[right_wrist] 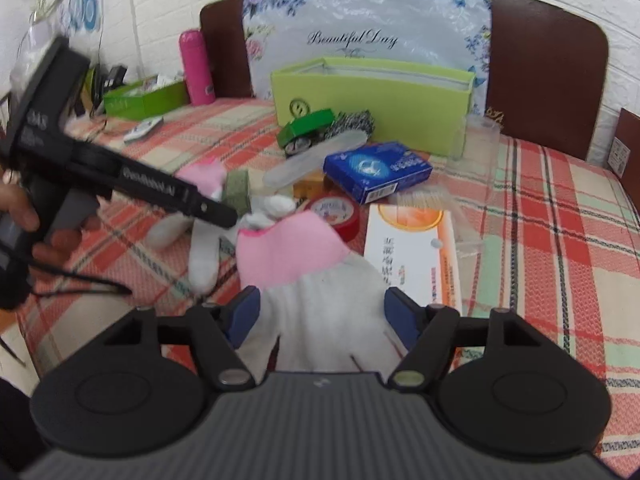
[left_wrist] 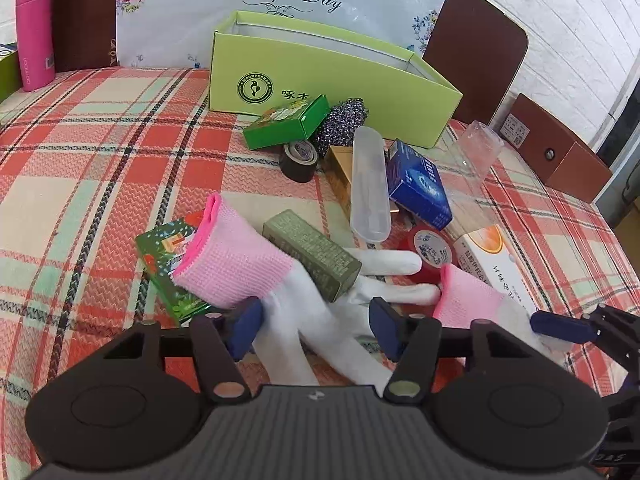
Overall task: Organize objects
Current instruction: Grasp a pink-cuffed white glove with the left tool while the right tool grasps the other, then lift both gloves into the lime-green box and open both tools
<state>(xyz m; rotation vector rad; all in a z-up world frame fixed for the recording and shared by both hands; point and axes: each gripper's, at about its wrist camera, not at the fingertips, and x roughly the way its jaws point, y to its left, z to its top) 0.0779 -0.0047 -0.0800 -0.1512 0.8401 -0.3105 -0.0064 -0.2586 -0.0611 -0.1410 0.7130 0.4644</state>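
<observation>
Two white gloves with pink cuffs lie on the plaid tablecloth among a pile of small items. My left gripper (left_wrist: pixel 316 326) is open, its blue pads either side of the left glove (left_wrist: pixel 288 300). My right gripper (right_wrist: pixel 322 318) is open around the second glove (right_wrist: pixel 320 280), which also shows in the left wrist view (left_wrist: pixel 472 300). An olive box (left_wrist: pixel 312 256) lies across the left glove. The open lime-green box (left_wrist: pixel 320 80) stands behind the pile; it also shows in the right wrist view (right_wrist: pixel 380 92).
In the pile: a blue box (left_wrist: pixel 420 188), a clear plastic case (left_wrist: pixel 370 188), red tape (left_wrist: pixel 430 248), black tape (left_wrist: pixel 298 158), a green box (left_wrist: pixel 286 122), an orange-white box (right_wrist: pixel 412 256), a clear cup (left_wrist: pixel 476 148). A pink bottle (left_wrist: pixel 34 32) stands far left.
</observation>
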